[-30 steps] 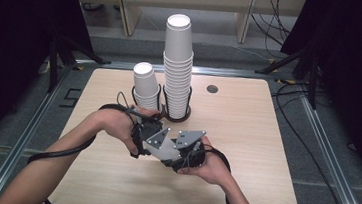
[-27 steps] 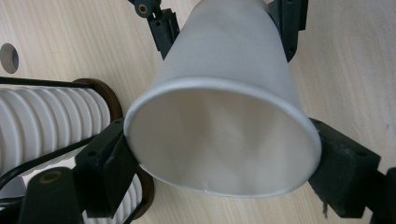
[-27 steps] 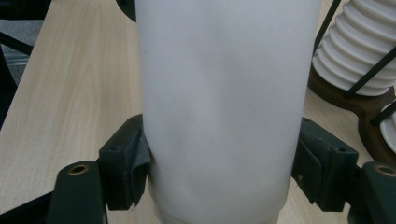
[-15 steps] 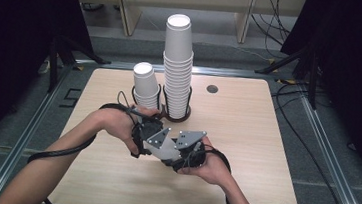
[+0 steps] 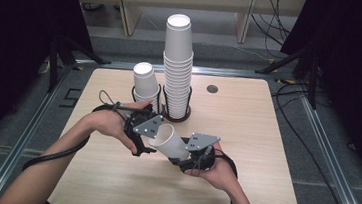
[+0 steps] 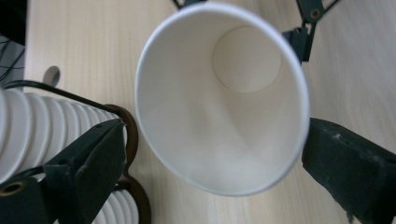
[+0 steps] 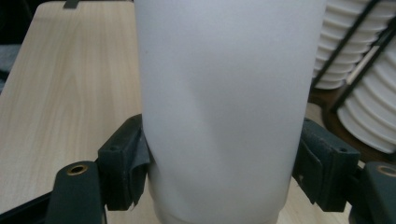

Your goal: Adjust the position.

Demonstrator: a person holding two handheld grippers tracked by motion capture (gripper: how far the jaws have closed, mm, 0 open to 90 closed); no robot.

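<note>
High view: your right claw holds the paper cup near its base, lying tilted above the bench. Its long axis runs from the right claw up-left, mouth at your left claw. The two cup stacks stand just behind.

Left claw view: the jaws have just been opening; they stand at each side of the cup rim, not pressing. You look straight into the mouth.

Right claw view: the pads squeeze the cup wall, slightly dented.

Coming move, as I judge: the right hand carries the cup alone.

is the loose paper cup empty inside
Yes: the left gripper view looks straight into the paper cup and shows only its bare white wall and round bottom, with nothing in it.
</note>
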